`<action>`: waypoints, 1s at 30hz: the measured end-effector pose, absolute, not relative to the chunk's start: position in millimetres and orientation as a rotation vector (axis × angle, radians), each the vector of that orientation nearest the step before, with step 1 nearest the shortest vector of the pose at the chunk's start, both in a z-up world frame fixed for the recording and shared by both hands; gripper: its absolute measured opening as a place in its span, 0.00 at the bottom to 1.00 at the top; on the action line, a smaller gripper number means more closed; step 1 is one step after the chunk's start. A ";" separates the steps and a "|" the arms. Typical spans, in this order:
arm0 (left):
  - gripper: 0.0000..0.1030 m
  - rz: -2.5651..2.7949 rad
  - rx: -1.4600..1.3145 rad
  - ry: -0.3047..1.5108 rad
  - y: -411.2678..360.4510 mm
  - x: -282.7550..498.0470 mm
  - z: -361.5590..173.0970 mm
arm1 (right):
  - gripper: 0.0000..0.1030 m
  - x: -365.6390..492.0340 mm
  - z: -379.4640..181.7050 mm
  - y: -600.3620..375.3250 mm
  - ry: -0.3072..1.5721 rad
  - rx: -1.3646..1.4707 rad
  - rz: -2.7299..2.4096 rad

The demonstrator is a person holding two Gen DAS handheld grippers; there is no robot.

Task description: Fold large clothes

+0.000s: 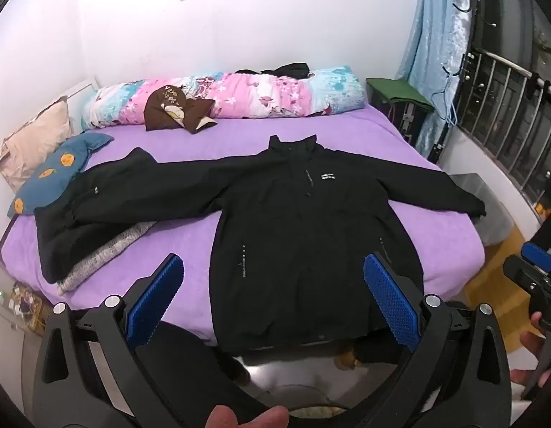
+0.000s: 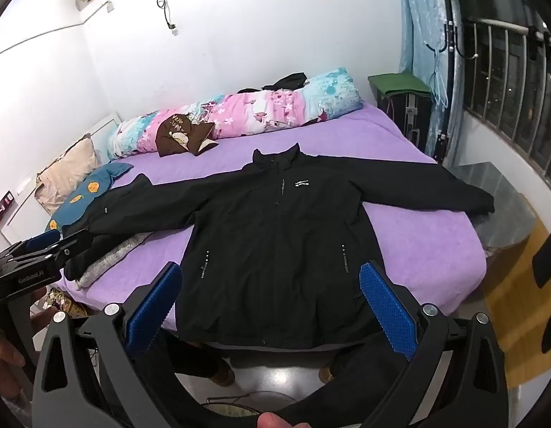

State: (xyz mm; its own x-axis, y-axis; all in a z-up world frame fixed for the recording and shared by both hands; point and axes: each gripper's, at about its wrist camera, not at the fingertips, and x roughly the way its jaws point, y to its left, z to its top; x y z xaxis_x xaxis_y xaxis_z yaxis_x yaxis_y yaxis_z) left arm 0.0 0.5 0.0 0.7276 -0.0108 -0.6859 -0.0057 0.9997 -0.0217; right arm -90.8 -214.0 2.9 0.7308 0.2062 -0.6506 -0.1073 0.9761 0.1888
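A large black jacket [image 1: 304,235] lies face up on the purple bed [image 1: 190,242], sleeves spread out to both sides, its hem hanging over the near edge. It also shows in the right wrist view [image 2: 275,249]. My left gripper [image 1: 273,278] is open and empty, held above the hem, apart from the cloth. My right gripper [image 2: 272,285] is open and empty, also held just off the hem. The right gripper shows at the right edge of the left wrist view [image 1: 536,267].
A dark garment on a grey fleece [image 1: 107,253] lies under the jacket's left sleeve. A floral rolled quilt [image 1: 239,96], a brown cushion [image 1: 172,110] and pillows [image 1: 57,164] lie at the far side. A window with bars [image 1: 507,107] is right. The floor [image 1: 500,285] runs along the bed.
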 end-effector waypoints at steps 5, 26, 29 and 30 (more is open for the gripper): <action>0.94 -0.004 -0.019 0.764 0.4 1.1 -0.5 | 0.95 -90.6 2.9 -214.0 0.737 0.144 0.175; 0.94 -0.002 -0.044 0.760 7.4 0.6 -1.4 | 0.95 -92.6 3.0 -209.7 0.724 0.124 0.172; 0.94 -0.015 -0.054 0.767 9.5 1.0 -2.1 | 0.95 -94.0 3.8 -207.6 0.721 0.122 0.173; 0.94 -0.015 -0.053 0.768 10.7 1.0 -3.2 | 0.95 -94.1 4.1 -207.2 0.721 0.123 0.173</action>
State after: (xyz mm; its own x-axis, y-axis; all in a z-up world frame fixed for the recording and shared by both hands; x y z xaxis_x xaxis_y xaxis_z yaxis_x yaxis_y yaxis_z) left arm 1.0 10.7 -3.2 0.7195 -0.0327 -0.6937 -0.0057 0.9986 -0.0530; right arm -94.1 -207.2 4.1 0.7375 0.1995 -0.6452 -0.1152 0.9785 0.1710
